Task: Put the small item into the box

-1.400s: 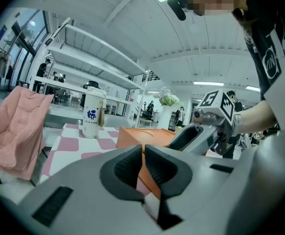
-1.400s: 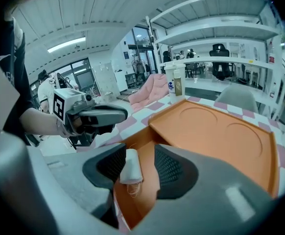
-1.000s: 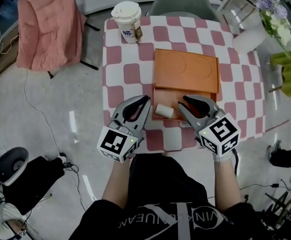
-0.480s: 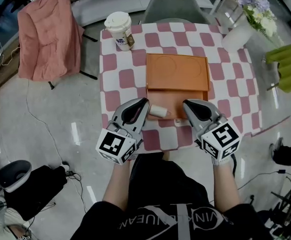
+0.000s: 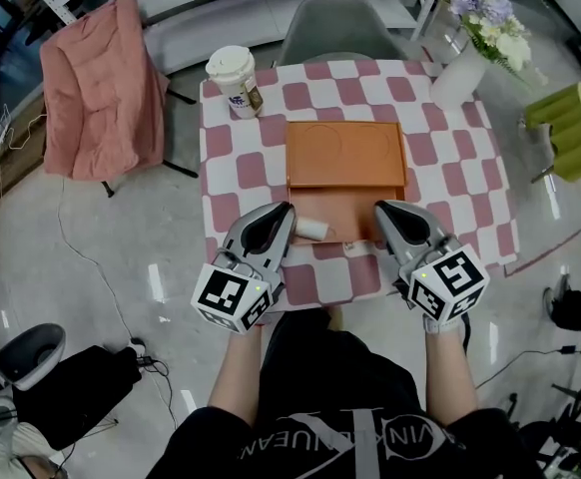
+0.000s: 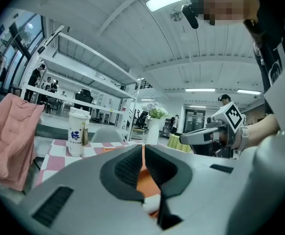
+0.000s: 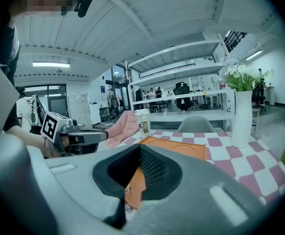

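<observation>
1. On the checkered table (image 5: pixel 460 183), at its centre, the orange box (image 5: pixel 345 153) lies open. Its lid lies flat toward 12 o'clock and its tray toward 6 o'clock.
2. The small item (image 5: pixel 310 230), a white cylinder, lies on its side in the tray at the box's 7 o'clock corner. It is just beside the tip of my left gripper (image 5: pixel 289 209); I cannot tell whether the two touch.
3. My left gripper sits at 7 o'clock of the box, with its tips pointing toward 1 o'clock. The left gripper view shows its jaws meeting at the tips with nothing held. Only the orange of the box shows through the hollow behind them.
4. My right gripper (image 5: pixel 380 208) sits at 5 o'clock of the box, with its tips at the tray's right edge. Its jaws have just been closing and are now pressed together with nothing between them. The right gripper view confirms this.
5. Neither gripper has hold of the small item.
6. A lidded paper cup (image 5: pixel 233 80) stands upright at the table's 11 o'clock corner. A white vase (image 5: pixel 458 76) with flowers stands at the 1 o'clock corner.
7. Off the table, a pink cloth (image 5: pixel 101 83) hangs draped at 10 o'clock. A grey chair (image 5: pixel 340 23) stands at the 12 o'clock edge.
</observation>
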A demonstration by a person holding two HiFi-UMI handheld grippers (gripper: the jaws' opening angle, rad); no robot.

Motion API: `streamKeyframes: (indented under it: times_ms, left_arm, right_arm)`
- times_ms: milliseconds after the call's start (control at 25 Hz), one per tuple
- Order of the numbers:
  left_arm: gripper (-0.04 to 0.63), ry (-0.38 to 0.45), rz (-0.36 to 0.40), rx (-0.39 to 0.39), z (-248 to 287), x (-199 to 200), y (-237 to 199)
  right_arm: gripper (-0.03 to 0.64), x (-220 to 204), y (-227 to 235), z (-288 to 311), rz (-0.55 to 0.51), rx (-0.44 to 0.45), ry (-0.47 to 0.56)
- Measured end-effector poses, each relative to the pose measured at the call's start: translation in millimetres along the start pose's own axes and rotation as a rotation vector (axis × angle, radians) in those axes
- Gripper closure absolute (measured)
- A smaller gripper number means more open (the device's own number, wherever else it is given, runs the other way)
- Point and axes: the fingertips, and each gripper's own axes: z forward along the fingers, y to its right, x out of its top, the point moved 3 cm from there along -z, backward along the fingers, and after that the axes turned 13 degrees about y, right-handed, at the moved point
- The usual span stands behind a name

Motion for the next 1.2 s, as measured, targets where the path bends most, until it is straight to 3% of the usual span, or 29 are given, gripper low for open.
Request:
streamKeyframes:
  times_ms: [1200]
  left_arm:
    - [0.572,0.109,0.050,0.041,-2.1,59.4,6.8]
  right_arm:
    - [0.611,65.6,2.7,-28.4,-0.040,-0.086,0.227]
